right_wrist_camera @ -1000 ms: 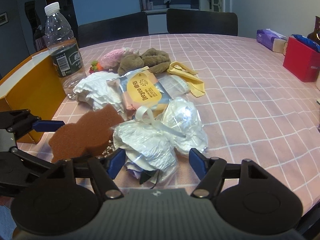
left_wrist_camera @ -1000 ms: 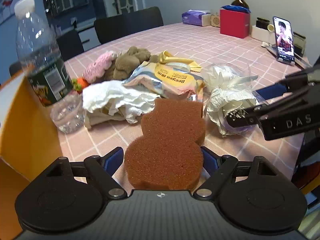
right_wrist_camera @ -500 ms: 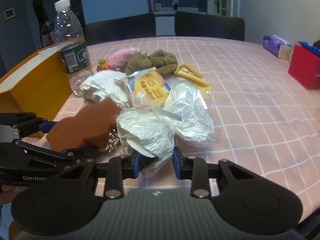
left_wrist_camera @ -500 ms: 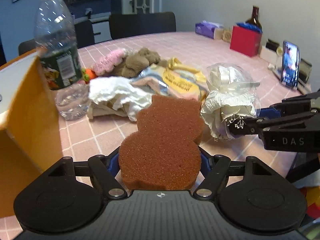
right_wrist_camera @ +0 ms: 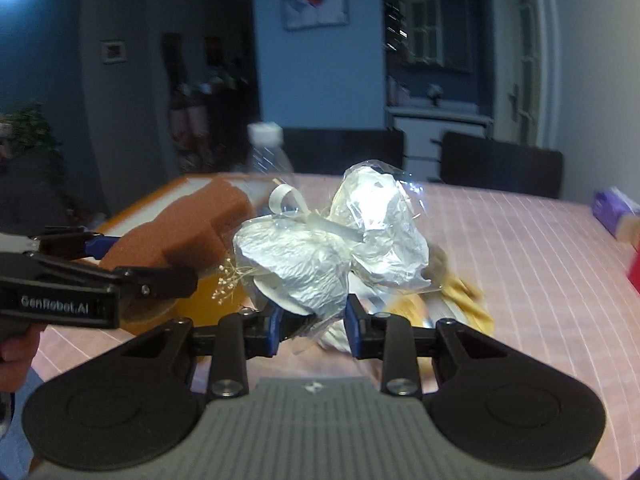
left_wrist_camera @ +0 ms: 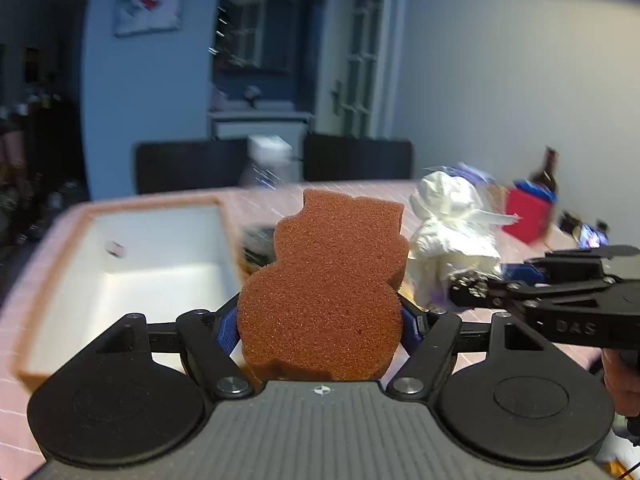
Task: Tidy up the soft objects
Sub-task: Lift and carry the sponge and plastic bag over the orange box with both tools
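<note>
Sponge: between the jaws of the left hand-held gripper, raised above the table. Wrapped bundle: between the jaws of the right hand-held gripper, likewise above the table, to the right of the sponge. Open box: at the table's left edge, to the left of the sponge and lower than it. Bottle: upright behind the box and the sponge. Chairs: along the table's far edge. Red box: toward the far right corner, behind the bundle. Flat packets: on the table beneath the bundle.
</note>
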`<action>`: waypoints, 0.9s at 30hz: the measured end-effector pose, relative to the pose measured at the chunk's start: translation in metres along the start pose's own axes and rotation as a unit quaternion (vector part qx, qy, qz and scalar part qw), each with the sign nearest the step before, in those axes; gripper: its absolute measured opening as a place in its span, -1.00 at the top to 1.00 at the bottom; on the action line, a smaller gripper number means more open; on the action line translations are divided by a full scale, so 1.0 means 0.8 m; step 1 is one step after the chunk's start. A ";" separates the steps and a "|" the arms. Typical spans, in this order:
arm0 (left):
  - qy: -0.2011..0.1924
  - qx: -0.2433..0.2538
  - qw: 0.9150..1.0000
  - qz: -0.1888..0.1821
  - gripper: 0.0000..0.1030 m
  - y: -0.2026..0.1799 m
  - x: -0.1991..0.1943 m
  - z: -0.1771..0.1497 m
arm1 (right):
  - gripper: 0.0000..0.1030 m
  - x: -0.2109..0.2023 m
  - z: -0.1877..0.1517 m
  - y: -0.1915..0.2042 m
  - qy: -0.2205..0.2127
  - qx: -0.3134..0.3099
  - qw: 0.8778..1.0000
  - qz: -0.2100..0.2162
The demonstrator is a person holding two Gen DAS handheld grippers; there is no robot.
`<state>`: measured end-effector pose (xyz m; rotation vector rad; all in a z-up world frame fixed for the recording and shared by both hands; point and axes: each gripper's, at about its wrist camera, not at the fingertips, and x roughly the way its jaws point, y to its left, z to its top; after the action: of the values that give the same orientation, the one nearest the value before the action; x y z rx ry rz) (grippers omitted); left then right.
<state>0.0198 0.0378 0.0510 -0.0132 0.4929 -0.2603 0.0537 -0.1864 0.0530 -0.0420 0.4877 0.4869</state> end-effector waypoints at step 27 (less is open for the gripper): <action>0.176 -0.022 0.975 0.132 -0.65 0.179 0.061 0.029 | 0.40 0.231 0.103 0.130 0.196 -0.183 0.941 0.204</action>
<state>0.1071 0.1629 0.0381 0.0549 0.8446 0.0114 0.1850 -0.0004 0.0490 -0.4084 0.7970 0.9846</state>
